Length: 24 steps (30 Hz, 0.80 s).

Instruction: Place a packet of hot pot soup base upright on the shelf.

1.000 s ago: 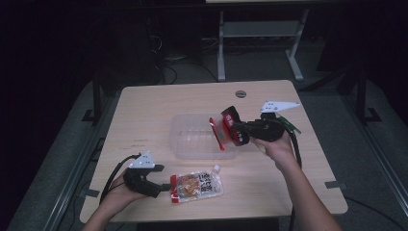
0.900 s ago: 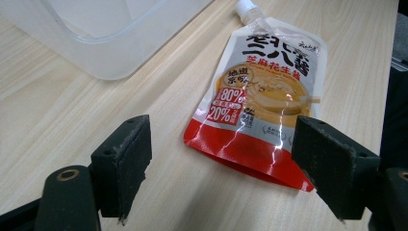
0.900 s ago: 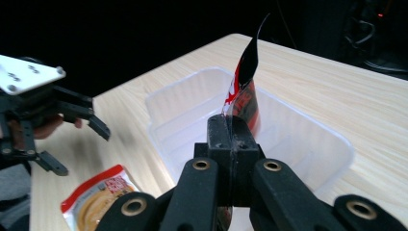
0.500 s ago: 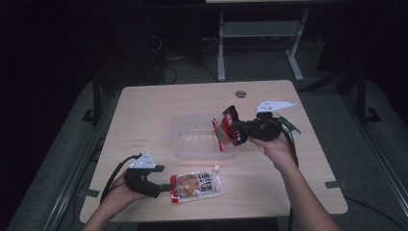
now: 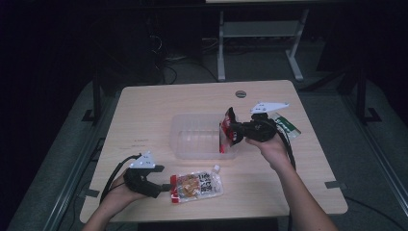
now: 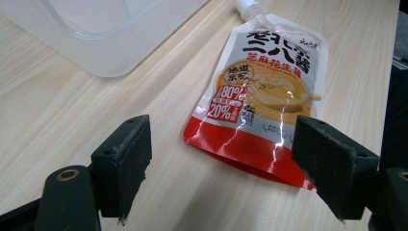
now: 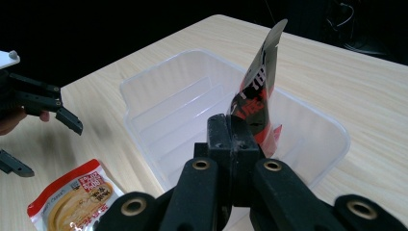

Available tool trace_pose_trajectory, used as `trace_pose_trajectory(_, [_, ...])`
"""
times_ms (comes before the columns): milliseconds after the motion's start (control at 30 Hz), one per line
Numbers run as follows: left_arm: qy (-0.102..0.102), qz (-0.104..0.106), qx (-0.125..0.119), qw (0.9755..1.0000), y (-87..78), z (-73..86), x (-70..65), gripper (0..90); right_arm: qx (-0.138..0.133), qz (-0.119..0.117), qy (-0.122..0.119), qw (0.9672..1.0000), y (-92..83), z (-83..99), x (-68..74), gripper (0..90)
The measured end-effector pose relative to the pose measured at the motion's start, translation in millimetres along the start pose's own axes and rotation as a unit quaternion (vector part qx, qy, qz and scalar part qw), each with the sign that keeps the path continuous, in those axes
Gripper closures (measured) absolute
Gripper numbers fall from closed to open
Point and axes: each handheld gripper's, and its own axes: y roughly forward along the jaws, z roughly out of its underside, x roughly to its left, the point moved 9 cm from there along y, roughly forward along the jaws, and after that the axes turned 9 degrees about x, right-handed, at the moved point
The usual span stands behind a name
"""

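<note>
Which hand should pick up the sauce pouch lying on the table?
Left. The left gripper sits open right at the sauce pouch, which lies between its jaws, while the right gripper is busy, shut on a red packet over the clear tub.

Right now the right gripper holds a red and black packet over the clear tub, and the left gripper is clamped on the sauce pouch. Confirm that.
Not quite. The right gripper does hold the red and black packet over the clear tub, but the left gripper is open: in the left gripper view its jaws stand apart around the sauce pouch, not pressing it.
</note>
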Motion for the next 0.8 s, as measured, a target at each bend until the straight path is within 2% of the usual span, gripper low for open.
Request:
trace_pose_trajectory(267, [-0.004,0.002,-0.004,1.0,0.2,-0.2,0.0,21.6,-0.001,-0.011,0.009,0.9999,4.6,5.0,-3.2,89.3])
trace_pose_trajectory(600, [-0.005,0.005,0.005,1.0,2.6,2.0,0.3,21.7,0.004,-0.011,0.011,0.9999,15.7,10.9,-6.0,87.6])
trace_pose_trajectory(800, [-0.003,0.005,0.007,1.0,3.1,3.1,0.9,21.7,0.011,-0.009,0.011,0.9998,20.0,12.6,-5.5,82.2])
